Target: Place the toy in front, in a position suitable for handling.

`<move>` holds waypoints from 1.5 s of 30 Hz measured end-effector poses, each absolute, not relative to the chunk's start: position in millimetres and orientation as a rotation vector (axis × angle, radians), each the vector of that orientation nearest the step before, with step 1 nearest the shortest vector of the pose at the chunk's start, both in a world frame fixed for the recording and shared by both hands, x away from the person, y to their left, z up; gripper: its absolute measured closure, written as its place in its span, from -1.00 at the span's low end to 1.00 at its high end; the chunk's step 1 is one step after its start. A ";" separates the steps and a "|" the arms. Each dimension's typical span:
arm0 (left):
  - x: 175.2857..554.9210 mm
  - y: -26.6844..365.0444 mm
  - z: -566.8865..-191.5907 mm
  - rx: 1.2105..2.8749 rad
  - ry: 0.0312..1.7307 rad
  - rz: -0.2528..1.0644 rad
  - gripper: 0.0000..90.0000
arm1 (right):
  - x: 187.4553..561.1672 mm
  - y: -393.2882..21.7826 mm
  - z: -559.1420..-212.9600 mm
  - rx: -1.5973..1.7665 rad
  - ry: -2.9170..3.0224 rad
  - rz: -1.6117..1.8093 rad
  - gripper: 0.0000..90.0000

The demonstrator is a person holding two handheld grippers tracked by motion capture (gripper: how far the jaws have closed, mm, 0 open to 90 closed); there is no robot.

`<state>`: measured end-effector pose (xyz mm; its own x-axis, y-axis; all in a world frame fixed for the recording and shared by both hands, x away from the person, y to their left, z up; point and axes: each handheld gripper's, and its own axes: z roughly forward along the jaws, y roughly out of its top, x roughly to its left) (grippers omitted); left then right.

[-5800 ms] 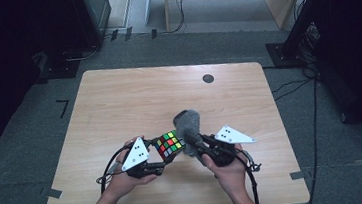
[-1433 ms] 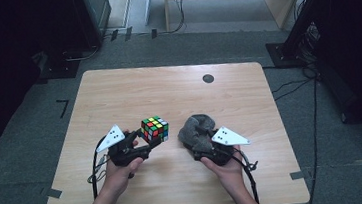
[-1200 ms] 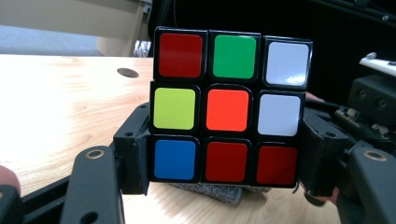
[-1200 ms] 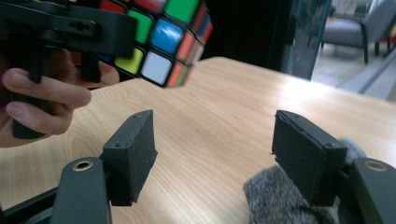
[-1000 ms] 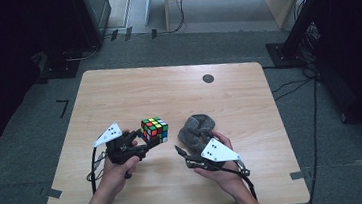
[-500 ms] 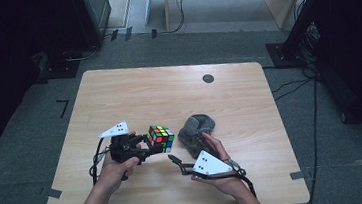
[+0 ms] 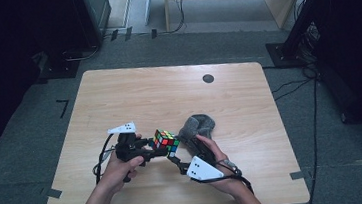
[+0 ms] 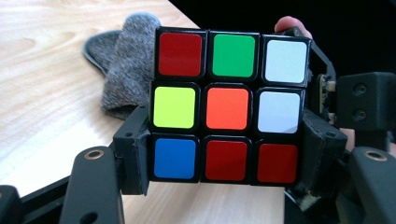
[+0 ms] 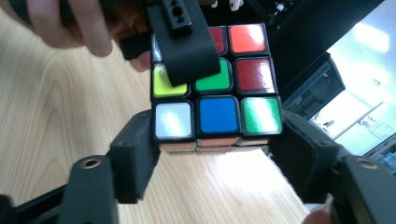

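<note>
A scrambled Rubik's cube (image 7: 165, 141) hangs just above the wooden table (image 7: 168, 93), held from both sides. My left gripper (image 7: 159, 148) comes in from the left and is shut on the cube (image 8: 229, 107), its pads on the bottom layer. My right gripper (image 7: 174, 155) comes from the lower right; its jaws have just been closing and now clamp the cube's (image 9: 219, 116) lowest layer. In the right gripper view one black jaw of the left gripper (image 9: 184, 46) lies across the cube's face. A grey cloth (image 7: 197, 126) lies crumpled just right of the cube.
A small black disc (image 7: 208, 78) sits in the table near its far edge. The cloth (image 8: 128, 70) is close behind the cube on the wood. Dark floor, cables and cabinets surround the table.
My right gripper left the grey cloth, swung down and left, and closed on the cube. My left gripper carried the cube slightly right and nearer to the person.
</note>
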<state>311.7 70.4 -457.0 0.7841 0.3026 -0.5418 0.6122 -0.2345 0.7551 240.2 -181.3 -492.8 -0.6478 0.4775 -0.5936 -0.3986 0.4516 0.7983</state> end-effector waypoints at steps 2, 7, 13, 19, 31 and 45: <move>311.0 69.9 -456.8 1.837 0.689 -0.329 -0.29 | 239.9 -181.9 -492.1 0.079 1.872 1.315 -0.23; 308.6 71.1 -452.6 1.815 0.700 -0.238 -0.61 | 243.1 -186.8 -491.7 0.165 1.906 1.321 -0.23; 307.6 83.0 -446.8 1.749 0.712 -0.089 -0.74 | 249.9 -200.5 -493.8 0.329 1.935 1.350 -0.23; 306.7 82.0 -459.4 1.841 0.768 0.181 -0.74 | 254.5 -212.5 -483.1 0.558 1.913 1.470 -0.23; 278.6 45.5 -471.2 2.014 0.495 0.541 -0.71 | 250.4 -212.3 -461.3 0.946 1.871 1.668 -0.23; 266.7 39.3 -469.6 1.981 0.392 0.654 -0.70 | 243.3 -190.5 -461.4 1.116 1.979 1.720 -0.23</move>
